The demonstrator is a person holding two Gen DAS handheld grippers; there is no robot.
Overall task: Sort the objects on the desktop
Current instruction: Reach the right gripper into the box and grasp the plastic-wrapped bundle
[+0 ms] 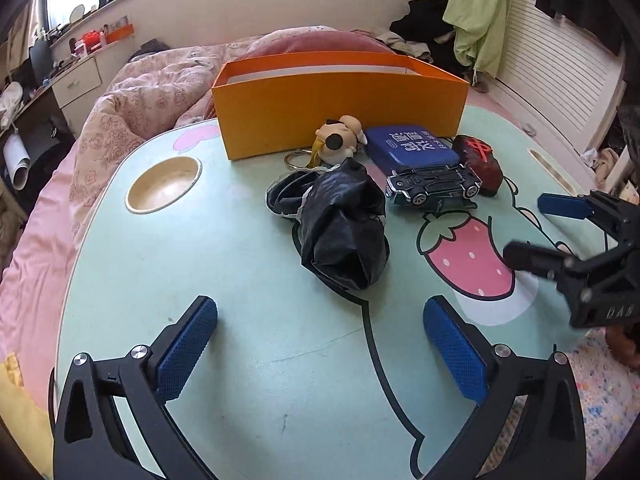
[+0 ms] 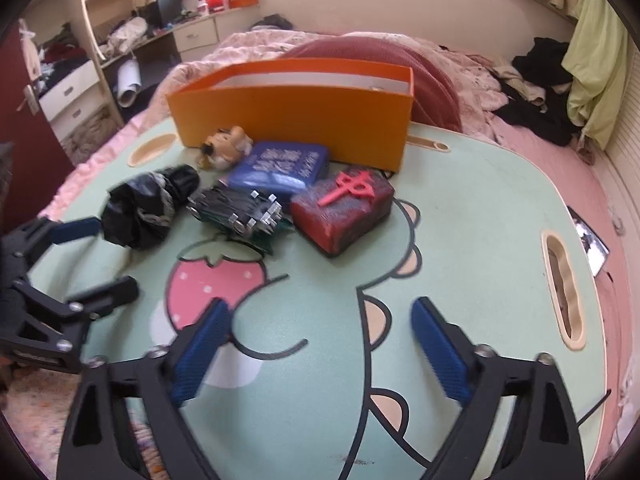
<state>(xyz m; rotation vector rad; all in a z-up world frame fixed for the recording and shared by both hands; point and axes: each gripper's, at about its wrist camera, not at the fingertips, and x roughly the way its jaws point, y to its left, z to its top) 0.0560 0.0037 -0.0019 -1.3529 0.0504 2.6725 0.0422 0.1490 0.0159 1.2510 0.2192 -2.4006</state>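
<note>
Nothing sorted yet, judging by the layout – all five items lying on the mint-green bench (image 1: 200, 264), in front of the orange box (image 1: 340, 108), none visibly inside it. Nearest the box: a plush keychain (image 1: 340, 140) and a blue tin (image 1: 412, 152), both just beside its front wall. Slightly closer: a crumpled black bag (image 1: 340, 228), a toy car (image 1: 432, 190) lying upside down, and a dark red block (image 2: 344, 208) with a red character on top, touching or almost touching the car. Box interior mostly hidden from both views, so cannot confirm as empty.

Left claw (image 1: 320, 320) spread wide, holding nothing, aimed towards the black bag. Right claw (image 2: 320, 320) also apart and empty – hovering over the strawberry print (image 2: 216, 284), well short of the block. Whole sorting probably still left to do.
</note>
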